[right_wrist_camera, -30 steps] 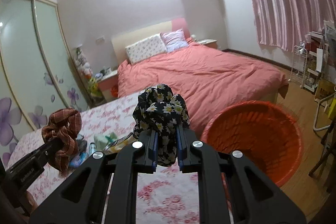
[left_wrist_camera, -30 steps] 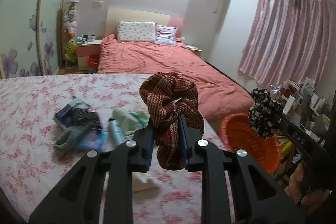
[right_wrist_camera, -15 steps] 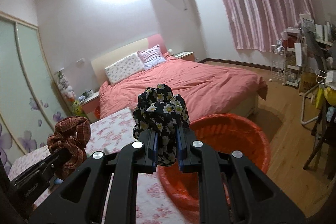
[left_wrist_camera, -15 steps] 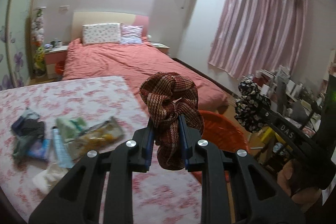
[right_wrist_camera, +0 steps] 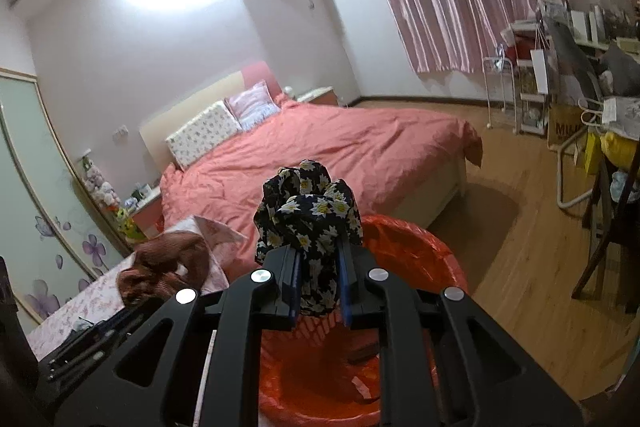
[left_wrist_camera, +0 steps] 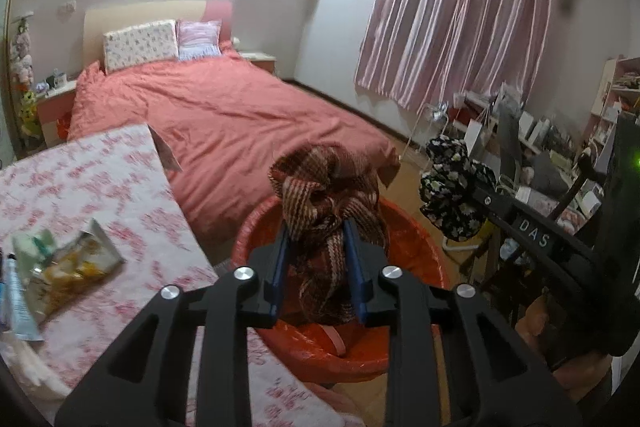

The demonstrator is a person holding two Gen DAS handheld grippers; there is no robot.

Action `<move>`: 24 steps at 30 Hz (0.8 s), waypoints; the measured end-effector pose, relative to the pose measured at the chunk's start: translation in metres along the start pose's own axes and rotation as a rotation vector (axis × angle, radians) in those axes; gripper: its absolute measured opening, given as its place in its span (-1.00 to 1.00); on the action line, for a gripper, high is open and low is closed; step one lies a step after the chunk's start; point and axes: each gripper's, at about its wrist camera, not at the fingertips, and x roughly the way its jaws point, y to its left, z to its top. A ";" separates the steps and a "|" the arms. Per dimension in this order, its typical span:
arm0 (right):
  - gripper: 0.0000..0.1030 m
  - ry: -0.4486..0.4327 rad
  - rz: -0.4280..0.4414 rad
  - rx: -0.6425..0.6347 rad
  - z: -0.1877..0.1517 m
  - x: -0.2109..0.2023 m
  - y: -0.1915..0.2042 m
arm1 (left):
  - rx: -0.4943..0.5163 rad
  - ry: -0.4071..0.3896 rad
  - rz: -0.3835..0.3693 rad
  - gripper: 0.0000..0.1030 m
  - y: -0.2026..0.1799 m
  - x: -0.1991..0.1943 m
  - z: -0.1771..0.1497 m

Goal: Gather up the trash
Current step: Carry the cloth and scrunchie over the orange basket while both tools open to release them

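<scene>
Two black handheld tools hung over a round orange plastic basin [left_wrist_camera: 416,251] lined with an orange bag, set on the wooden floor at the foot of a coral-covered bed [left_wrist_camera: 224,123]. The left tool [left_wrist_camera: 316,259], its blue-padded jaws opening, had a brown-and-cream plaid fabric scrunchie [left_wrist_camera: 324,195] between them, the pads apparently still touching the cloth, directly above the basin. The right tool [right_wrist_camera: 319,275], its jaws likewise opening, had a black scrunchie printed with white-and-yellow daisies [right_wrist_camera: 308,207] between its pads, also above the basin, toward the side farther from the surface. Small scraps lay inside the basin on its bottom. Just beside the basin on the near side stood a surface covered in a white cloth with pink flowers [left_wrist_camera: 100,195], where a crumpled clear wrapper with yellow contents [left_wrist_camera: 68,267] and a pale tube [left_wrist_camera: 16,299] lay well away from the basin. Beyond the basin, behind the bed, pink striped curtains [left_wrist_camera: 460,27] hung over the window, and cluttered shelves [left_wrist_camera: 528,143] lined the wall to the basin's far side.
</scene>
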 end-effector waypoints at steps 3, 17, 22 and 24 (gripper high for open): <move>-0.15 0.035 -0.016 0.008 -0.004 0.013 -0.009 | -0.007 0.045 0.005 -0.28 0.001 0.022 -0.006; 0.24 0.052 -0.062 -0.026 -0.006 0.002 -0.002 | -0.011 0.041 0.176 0.34 0.045 0.000 -0.022; 0.28 0.064 -0.043 -0.085 -0.013 -0.002 0.024 | -0.021 0.030 0.244 0.43 0.069 -0.033 -0.033; 0.29 0.076 -0.025 -0.111 -0.017 -0.003 0.036 | -0.036 0.028 0.275 0.45 0.084 -0.047 -0.040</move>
